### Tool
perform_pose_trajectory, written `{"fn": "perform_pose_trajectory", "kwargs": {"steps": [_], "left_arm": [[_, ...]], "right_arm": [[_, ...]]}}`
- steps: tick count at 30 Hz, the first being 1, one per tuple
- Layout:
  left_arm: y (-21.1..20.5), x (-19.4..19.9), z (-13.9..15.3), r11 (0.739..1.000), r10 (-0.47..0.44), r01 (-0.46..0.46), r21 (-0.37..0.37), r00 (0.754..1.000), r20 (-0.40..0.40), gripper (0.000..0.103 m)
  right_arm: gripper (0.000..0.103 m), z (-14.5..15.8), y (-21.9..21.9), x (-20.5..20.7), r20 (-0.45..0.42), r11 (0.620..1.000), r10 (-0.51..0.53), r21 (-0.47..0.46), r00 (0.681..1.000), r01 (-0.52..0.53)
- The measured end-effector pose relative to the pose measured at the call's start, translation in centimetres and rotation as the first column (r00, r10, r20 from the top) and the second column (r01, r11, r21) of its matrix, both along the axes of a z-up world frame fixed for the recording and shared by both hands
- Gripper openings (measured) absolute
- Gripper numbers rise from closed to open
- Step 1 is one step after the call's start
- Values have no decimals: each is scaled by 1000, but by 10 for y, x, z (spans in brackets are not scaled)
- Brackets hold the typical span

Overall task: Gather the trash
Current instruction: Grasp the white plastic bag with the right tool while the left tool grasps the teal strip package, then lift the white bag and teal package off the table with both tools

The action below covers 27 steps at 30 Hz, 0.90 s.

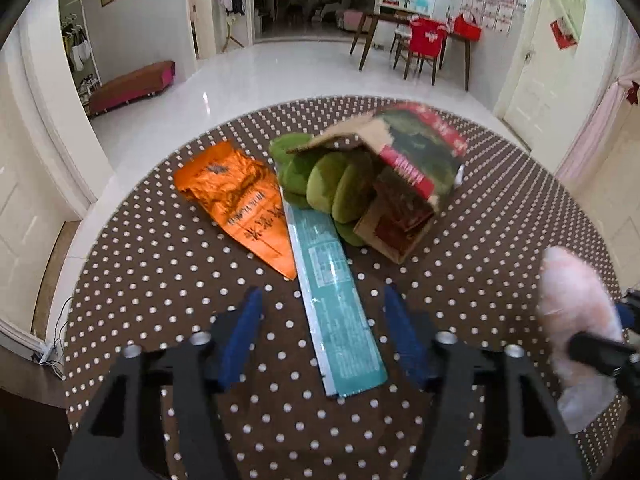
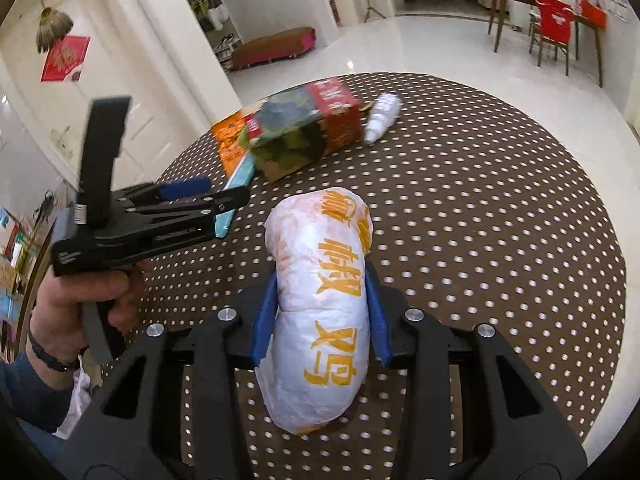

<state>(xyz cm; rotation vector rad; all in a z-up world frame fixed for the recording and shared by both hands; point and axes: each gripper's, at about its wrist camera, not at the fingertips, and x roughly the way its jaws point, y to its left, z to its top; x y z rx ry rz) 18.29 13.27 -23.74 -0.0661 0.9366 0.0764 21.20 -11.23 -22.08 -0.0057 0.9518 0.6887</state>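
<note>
The white wrapper with orange characters is stuffed full and sits right between the blue pads of the right hand-held gripper. The pads are pressed against both its sides, so it's clamped on it, over the near part of the worktop. In the left view the same wrapper shows up as a pale blur at the right edge.

The left hand-held gripper has its fingers spread wide apart with nothing between them but the near end of a long teal wrapper lying flat on the polka-dot cloth. In the right view you can see the person's hand around that gripper's handle.

Further out, an orange foil bag lies flat just left of the teal one, touching it along one edge. At the teal wrapper's far end there's a cluster of green round things, and a torn carton with red and dark green print sits tilted right against them; it's blurry. Behind the carton, only in the right view, a small white crumpled piece lies on the cloth.

Past the worktop: shiny white floor, a red bench by the wall, and a wooden table with a red-covered chair.
</note>
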Motion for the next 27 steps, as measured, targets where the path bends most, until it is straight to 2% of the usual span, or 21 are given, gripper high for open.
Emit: {"fn": "perform_pose_trajectory", "kwargs": {"steps": [2, 3, 6, 16, 23, 27], "left_arm": [[-3, 5, 0, 1000, -11, 11, 12, 1000, 1, 43], [-3, 6, 1, 1000, -19, 19, 10, 1000, 5, 30], [-2, 6, 3, 998, -53, 53, -37, 999, -4, 29], [6, -39, 8, 997, -42, 41, -70, 999, -13, 28], [7, -64, 19, 998, -2, 3, -62, 1000, 8, 27], [-3, -80, 27, 998, -22, 22, -64, 1000, 15, 27]], "right_arm": [[40, -1, -7, 1, -6, 1000, -17, 10, 1000, 17], [40, -1, -10, 1, -7, 1000, -23, 11, 1000, 23], [40, 0, -19, 0, -9, 999, -40, 27, 999, 40], [40, 10, -42, -9, -2, 995, -66, 77, 998, 66], [40, 22, -56, -14, 15, 991, -81, 112, 997, 78], [40, 25, -64, -17, 24, 988, -92, 124, 995, 89]]}}
